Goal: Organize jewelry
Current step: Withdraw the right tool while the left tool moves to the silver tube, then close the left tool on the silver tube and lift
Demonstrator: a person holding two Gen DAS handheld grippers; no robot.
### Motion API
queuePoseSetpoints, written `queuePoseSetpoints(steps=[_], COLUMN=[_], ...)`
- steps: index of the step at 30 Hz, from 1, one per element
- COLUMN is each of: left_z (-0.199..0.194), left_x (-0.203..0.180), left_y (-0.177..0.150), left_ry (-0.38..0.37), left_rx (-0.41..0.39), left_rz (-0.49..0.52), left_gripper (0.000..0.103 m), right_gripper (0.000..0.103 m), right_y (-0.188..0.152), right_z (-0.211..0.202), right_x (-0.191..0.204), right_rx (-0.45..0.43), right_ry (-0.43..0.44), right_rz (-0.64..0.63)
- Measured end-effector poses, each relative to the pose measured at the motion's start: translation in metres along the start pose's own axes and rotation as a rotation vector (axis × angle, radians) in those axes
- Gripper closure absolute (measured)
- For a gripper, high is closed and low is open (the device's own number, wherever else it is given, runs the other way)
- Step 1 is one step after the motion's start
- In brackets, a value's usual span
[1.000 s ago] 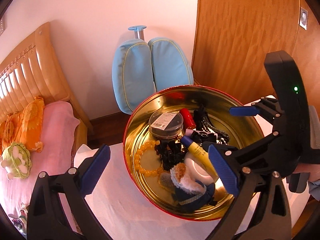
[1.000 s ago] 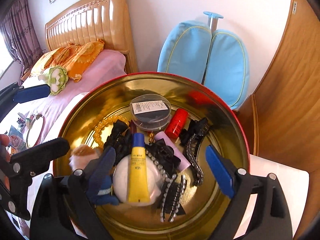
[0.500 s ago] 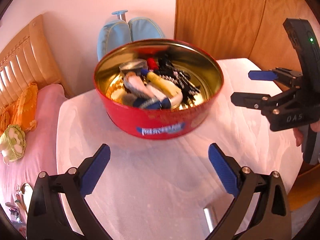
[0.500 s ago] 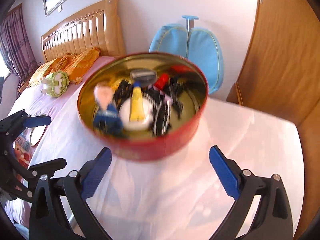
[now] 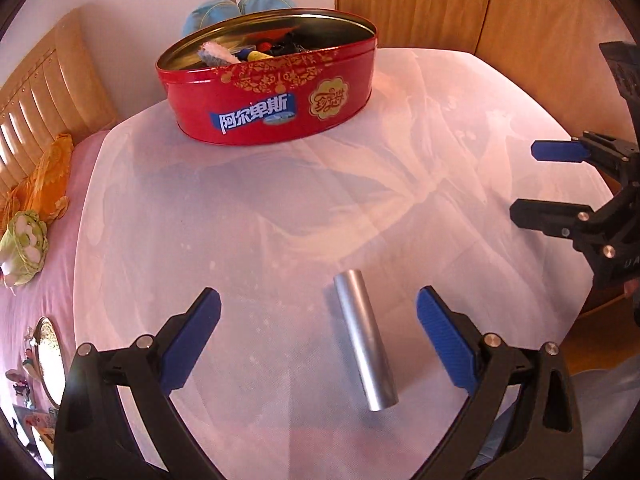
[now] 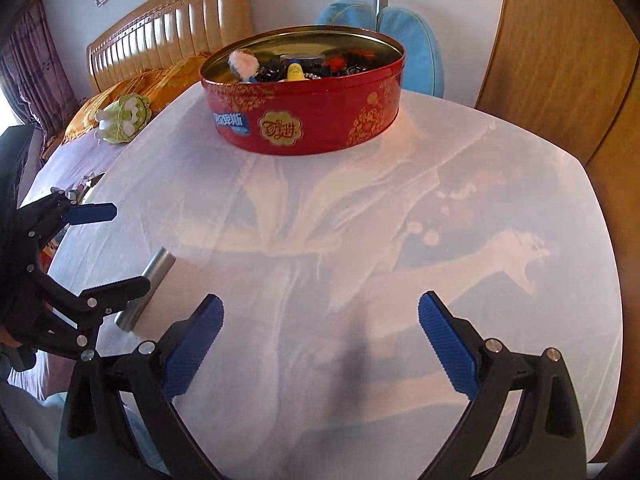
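Note:
A round red tin (image 5: 276,108) with a gold inside stands at the far side of the white-covered table (image 5: 280,216); it also shows in the right wrist view (image 6: 304,108). It holds hair clips, a yellow tube (image 6: 295,72), a fluffy piece (image 6: 243,62) and other small items. A silver metal tube (image 5: 364,340) lies on the cloth between my left gripper's open blue pads (image 5: 444,340). My left gripper (image 5: 318,338) is open and empty. My right gripper (image 6: 320,344) is open and empty over bare cloth, far from the tin. The tube lies left of it (image 6: 146,284).
A bed with a wooden headboard (image 6: 168,36), orange pillows and a green plush toy (image 6: 124,118) stands left of the table. A blue cushioned chair (image 6: 408,40) is behind the tin. Wooden doors (image 6: 560,60) are on the right.
Both grippers have pulled back and down from over the tin toward the near side of the table. The silver tube has come into view between the left fingers.

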State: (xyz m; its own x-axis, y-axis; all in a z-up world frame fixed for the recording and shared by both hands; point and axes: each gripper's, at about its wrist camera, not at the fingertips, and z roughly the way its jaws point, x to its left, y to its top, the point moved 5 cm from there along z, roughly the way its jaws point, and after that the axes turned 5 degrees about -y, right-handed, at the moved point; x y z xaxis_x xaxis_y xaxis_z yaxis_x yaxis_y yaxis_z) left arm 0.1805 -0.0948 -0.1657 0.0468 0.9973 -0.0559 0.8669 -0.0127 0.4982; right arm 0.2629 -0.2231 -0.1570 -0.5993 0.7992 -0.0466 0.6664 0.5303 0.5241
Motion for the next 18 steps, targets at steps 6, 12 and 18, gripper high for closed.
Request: queuePoseSetpoints(steps=[6, 12, 18], left_z=[-0.003, 0.000, 0.008], left_x=[-0.015, -0.022, -0.019], left_y=[-0.011, -0.017, -0.028], left_ry=[0.044, 0.067, 0.053], left_rx=[-0.033, -0.045, -0.026], left_rz=[0.038, 0.038, -0.002], left_gripper=[0.007, 0.007, 0.033], right_gripper=[0.004, 0.004, 0.004], right_y=[-0.019, -0.024, -0.028], right_z=[-0.016, -0.027, -0.028], right_x=[-0.001, -0.004, -0.005], right_rx=[-0.017, -0.040, -0.040], right_ry=[-0.012, -0.013, -0.007], right_rz=[-0.013, -0.025, -0.031])
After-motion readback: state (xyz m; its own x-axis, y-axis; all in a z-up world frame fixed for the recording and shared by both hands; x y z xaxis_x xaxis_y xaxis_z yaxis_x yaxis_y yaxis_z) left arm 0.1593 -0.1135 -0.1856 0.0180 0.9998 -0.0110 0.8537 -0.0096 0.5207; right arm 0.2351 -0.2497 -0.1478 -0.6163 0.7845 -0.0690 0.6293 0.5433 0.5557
